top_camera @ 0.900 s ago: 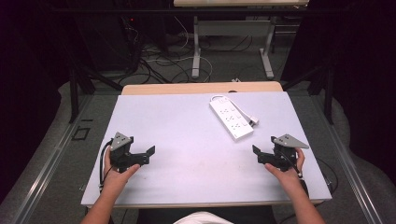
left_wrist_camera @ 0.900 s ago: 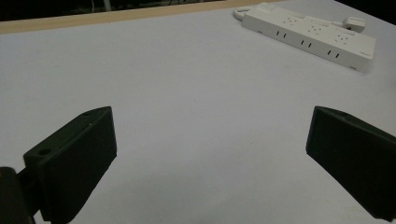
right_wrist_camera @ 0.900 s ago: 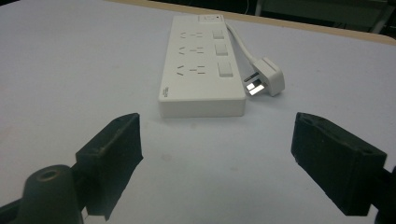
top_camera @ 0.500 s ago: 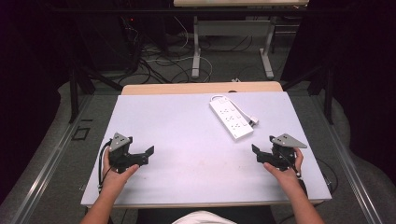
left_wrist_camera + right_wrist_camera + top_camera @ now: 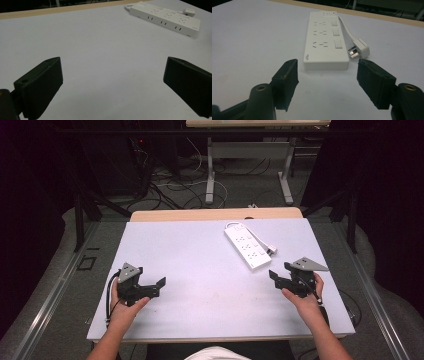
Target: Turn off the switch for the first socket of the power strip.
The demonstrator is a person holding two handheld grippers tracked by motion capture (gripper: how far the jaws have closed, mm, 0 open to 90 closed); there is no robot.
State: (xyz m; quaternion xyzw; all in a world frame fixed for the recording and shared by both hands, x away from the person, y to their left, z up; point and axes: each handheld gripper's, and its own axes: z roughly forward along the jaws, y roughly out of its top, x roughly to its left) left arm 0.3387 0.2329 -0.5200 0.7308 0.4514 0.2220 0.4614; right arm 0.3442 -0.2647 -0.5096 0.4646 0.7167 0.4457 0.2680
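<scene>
Since the earlier frames we see almost no change: both hands have stayed at the near corners and the power strip (image 5: 247,248) has not shifted. We find it lying flat on the far right part of the white table (image 5: 200,250), angled, with its cord looping at the far end and its plug (image 5: 359,51) resting just beside its long edge. Near its closest end sits our right gripper (image 5: 275,276), jaws spread wide and empty; in the right gripper view the strip's short end lies between and just beyond the jaw tips, not touching them. Well apart, at the near left, our left gripper (image 5: 156,287) also stands open, holding nothing, low over bare tabletop.
</scene>
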